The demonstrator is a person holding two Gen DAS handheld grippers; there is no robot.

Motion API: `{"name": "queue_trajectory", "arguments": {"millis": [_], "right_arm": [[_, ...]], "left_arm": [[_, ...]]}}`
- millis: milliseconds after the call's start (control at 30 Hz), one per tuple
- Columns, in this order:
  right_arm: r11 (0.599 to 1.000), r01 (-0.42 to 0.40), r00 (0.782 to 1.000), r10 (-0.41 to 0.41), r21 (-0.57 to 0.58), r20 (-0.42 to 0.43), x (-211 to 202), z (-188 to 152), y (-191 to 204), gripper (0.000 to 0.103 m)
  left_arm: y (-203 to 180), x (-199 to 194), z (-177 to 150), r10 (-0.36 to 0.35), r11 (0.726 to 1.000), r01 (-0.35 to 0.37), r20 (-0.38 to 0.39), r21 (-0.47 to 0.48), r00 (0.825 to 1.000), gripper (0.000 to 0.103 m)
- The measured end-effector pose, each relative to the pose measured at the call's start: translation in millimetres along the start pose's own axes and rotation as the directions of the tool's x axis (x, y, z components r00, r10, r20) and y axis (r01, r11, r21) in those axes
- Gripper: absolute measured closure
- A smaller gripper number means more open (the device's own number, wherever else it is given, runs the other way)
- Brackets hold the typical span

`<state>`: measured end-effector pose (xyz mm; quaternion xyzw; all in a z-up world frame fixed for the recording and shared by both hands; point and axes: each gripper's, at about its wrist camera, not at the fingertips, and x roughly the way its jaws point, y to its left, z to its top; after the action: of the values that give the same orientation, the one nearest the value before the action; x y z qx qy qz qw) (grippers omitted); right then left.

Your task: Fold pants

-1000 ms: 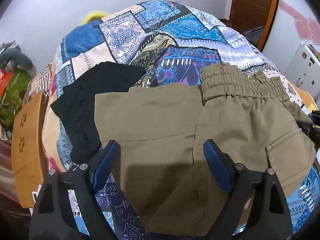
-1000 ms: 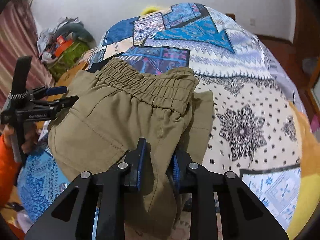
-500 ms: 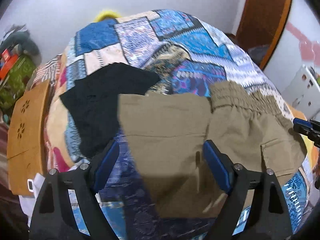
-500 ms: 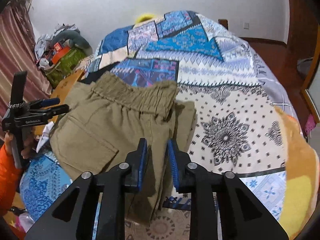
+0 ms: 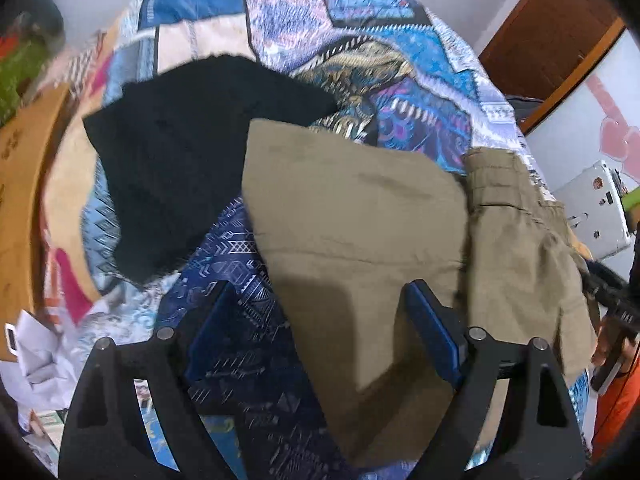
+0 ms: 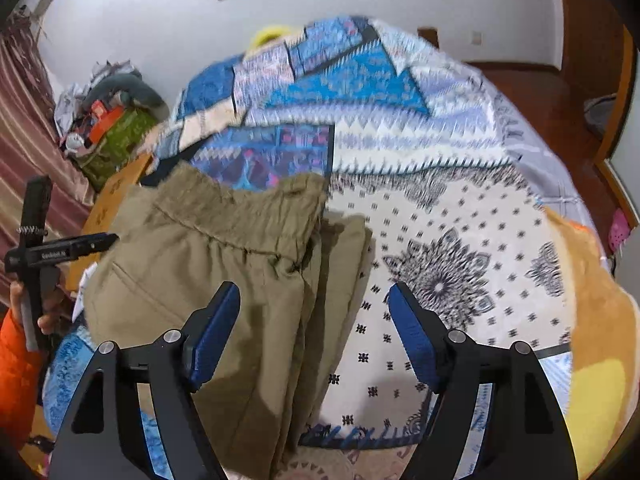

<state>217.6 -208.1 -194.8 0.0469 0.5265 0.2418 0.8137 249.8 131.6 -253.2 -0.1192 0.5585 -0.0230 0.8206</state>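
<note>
Partly blurred, khaki pants (image 6: 224, 280) hide the quilt (image 6: 460, 240); leg ends cut off.

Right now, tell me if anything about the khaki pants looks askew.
The khaki pants are folded, but loosely: along their right edge the layers are staggered rather than flush, and the elastic waistband is bunched. The right claw has just been opening and grips nothing. Nothing looks damaged.

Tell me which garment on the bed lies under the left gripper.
The khaki pants, partly between the open left gripper's fingers; the black garment lies off to their left.
</note>
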Motion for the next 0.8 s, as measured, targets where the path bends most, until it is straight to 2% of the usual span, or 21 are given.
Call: {"name": "queue_trajectory", "arguments": {"millis": [67, 167, 233, 267, 333, 400, 467, 533, 567, 633, 700, 800], "right_arm": [[1.000, -0.026, 0.998, 0.027, 0.012, -0.048, 16.0, -1.8, -2.7, 0.028], [0.996, -0.071, 0.996, 0.074, 0.050, -0.055, 21.9, -1.3, -7.6, 0.022], [0.991, -0.108, 0.992, 0.113, 0.075, -0.064, 26.0, 0.1, -11.1, 0.022], [0.988, -0.128, 0.989, 0.134, 0.088, -0.065, 28.2, 0.0, -13.0, 0.023], [0.985, -0.151, 0.986, 0.155, 0.082, -0.055, 28.3, -0.4, -12.2, 0.031], [0.986, -0.155, 0.987, 0.157, 0.064, -0.041, 26.0, -1.4, -8.9, 0.039], [0.985, -0.160, 0.987, 0.162, 0.059, -0.025, 23.5, -3.5, -6.6, 0.048], [0.985, -0.161, 0.987, 0.162, 0.054, -0.012, 21.4, -3.3, -4.8, 0.066], [0.986, -0.160, 0.987, 0.160, 0.044, -0.002, 18.8, -3.0, -2.0, 0.069], [0.991, -0.137, 0.991, 0.136, 0.016, 0.016, 15.0, -0.6, 2.5, 0.080], [0.994, -0.108, 0.993, 0.109, -0.021, 0.047, 9.0, 2.0, 10.2, 0.086], [0.995, -0.081, 0.992, 0.086, -0.059, 0.087, 0.2, 8.0, 19.1, 0.088]], "left_arm": [[2.8, 6.1, 4.7, -0.034, 0.999, 0.034, -0.002, -0.030, 0.999, 0.013], [5.8, 11.8, 12.1, -0.085, 0.994, 0.085, -0.008, -0.066, 0.996, 0.015], [4.1, 14.6, 14.0, -0.107, 0.992, 0.106, -0.007, -0.070, 0.994, 0.026], [2.6, 15.2, 14.2, -0.133, 0.988, 0.132, -0.009, -0.075, 0.991, 0.038], [1.0, 12.2, 14.4, -0.135, 0.987, 0.135, 0.004, -0.083, 0.991, 0.045], [-3.9, 9.5, 14.9, -0.109, 0.992, 0.110, 0.016, -0.063, 0.994, 0.057], [-7.5, 6.7, 15.6, -0.075, 0.996, 0.076, 0.023, -0.052, 0.997, 0.063], [-11.6, 1.6, 15.8, -0.032, 0.999, 0.033, 0.036, -0.040, 0.999, 0.073], [-14.4, -2.0, 15.3, -0.002, 0.999, 0.004, 0.047, -0.031, 0.999, 0.081], [-17.3, -9.2, 14.2, 0.029, 0.999, -0.028, 0.070, -0.017, 0.997, 0.088], [-21.0, -19.2, 13.2, 0.029, 1.000, -0.029, 0.098, -0.002, 0.995, 0.099], [-30.9, -39.3, 12.2, 0.058, 0.997, -0.065, 0.164, 0.035, 0.985, 0.099]]}}
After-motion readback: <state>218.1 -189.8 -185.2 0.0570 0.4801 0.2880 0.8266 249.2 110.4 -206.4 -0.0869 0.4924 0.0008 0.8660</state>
